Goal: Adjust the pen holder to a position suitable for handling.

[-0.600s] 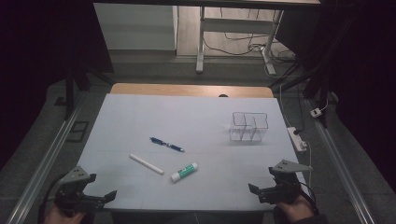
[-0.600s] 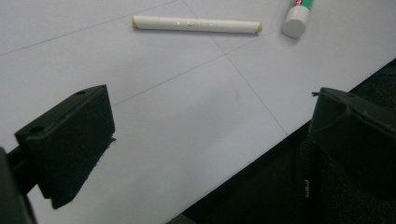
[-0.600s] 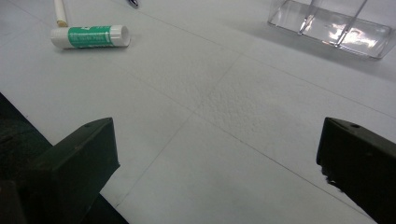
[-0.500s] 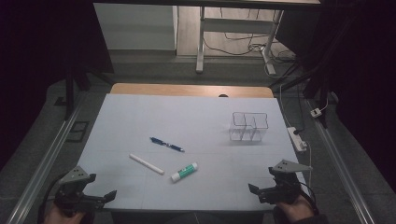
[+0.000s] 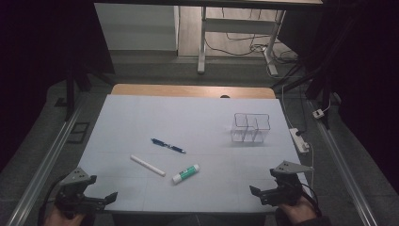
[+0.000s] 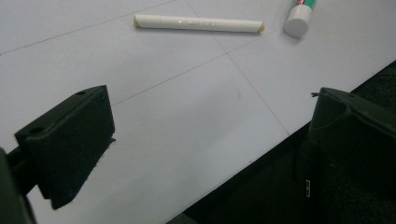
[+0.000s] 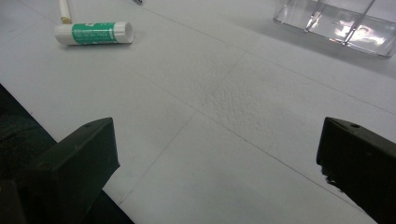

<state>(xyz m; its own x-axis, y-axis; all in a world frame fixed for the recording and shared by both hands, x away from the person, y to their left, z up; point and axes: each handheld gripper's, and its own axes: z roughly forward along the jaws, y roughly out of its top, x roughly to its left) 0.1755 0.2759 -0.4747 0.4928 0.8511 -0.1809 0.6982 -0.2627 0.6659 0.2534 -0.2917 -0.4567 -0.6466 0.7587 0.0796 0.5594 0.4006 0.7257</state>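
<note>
Left tool (image 5: 106, 200): resting spread, empty, at 7 o'clock, aiming at the white stick (image 5: 147, 165).
Right tool (image 5: 256, 193): waiting spread, empty, at 5 o'clock, facing the glue stick (image 5: 185, 173).

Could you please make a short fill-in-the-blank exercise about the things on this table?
1. The glue stick has a ____ label.
2. The white stick lies between the glue stick and the ____ gripper.
3. The clear organizer holds ____ items.
4. The pen lies ____ on the table.

Missing words: green; left; no; flat
</note>
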